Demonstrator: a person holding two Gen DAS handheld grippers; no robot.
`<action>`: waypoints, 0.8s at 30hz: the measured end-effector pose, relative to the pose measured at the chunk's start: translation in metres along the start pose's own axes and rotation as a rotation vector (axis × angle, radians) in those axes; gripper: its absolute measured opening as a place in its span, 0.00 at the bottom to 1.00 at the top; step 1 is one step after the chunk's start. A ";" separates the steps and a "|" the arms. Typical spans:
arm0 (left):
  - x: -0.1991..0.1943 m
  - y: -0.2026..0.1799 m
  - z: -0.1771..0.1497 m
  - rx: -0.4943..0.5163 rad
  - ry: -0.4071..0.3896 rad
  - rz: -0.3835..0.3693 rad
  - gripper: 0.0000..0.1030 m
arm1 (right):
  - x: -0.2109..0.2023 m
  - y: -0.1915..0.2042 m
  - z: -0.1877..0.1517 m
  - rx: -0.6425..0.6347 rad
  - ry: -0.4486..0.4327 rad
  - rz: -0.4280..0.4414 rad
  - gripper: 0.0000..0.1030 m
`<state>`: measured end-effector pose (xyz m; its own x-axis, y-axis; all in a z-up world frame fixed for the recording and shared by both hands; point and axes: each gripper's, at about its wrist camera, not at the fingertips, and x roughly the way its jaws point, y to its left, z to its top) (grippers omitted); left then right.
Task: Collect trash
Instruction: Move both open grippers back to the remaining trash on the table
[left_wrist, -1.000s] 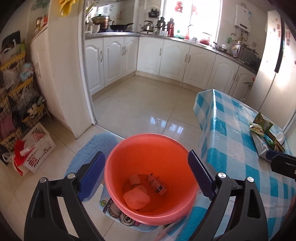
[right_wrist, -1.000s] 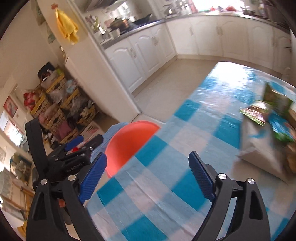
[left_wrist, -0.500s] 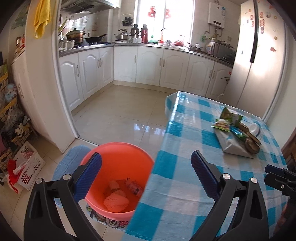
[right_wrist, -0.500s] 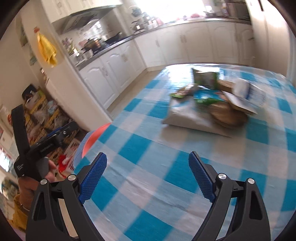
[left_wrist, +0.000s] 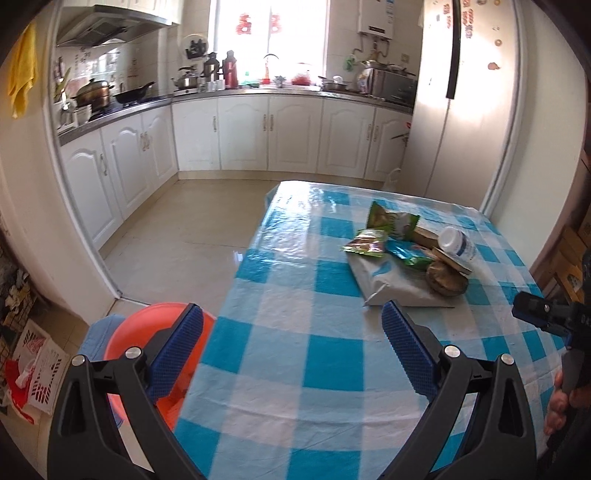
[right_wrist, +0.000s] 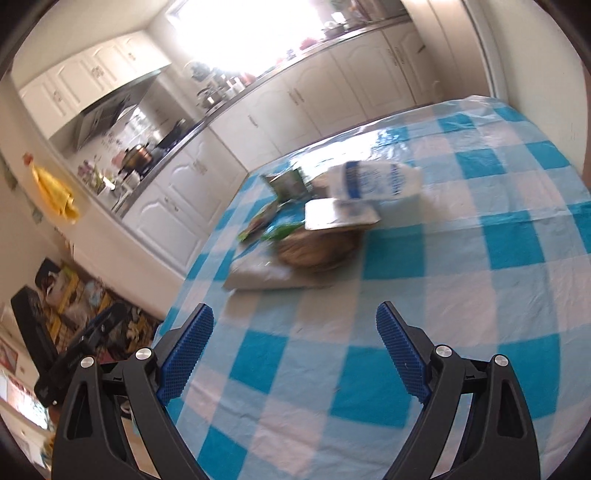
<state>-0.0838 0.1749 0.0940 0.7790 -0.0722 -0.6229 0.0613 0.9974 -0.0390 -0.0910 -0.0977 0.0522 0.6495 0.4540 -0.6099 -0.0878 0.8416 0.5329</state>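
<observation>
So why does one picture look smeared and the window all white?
Right wrist view: motion blur smears the trash pile and checked tablecloth, and the window is blown out white. Left wrist view: sharp, with window glare on the tablecloth's far end; fisheye bends the cabinets.

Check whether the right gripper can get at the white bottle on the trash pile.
Probably yes: the right gripper is open and empty, only bare tablecloth lies between, and the white bottle lies exposed on top of the pile.
</observation>
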 end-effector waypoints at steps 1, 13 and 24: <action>0.004 -0.006 0.003 0.010 0.004 -0.015 0.95 | 0.001 -0.005 0.004 0.009 -0.002 -0.004 0.87; 0.086 -0.054 0.047 0.126 0.071 -0.189 0.95 | 0.043 -0.032 0.047 0.052 0.019 0.008 0.87; 0.168 -0.070 0.077 0.198 0.183 -0.346 0.95 | 0.073 -0.026 0.061 -0.002 0.050 -0.015 0.87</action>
<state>0.0911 0.0923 0.0518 0.5694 -0.3819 -0.7280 0.4318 0.8925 -0.1305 0.0048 -0.1042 0.0300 0.6124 0.4552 -0.6463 -0.0800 0.8490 0.5223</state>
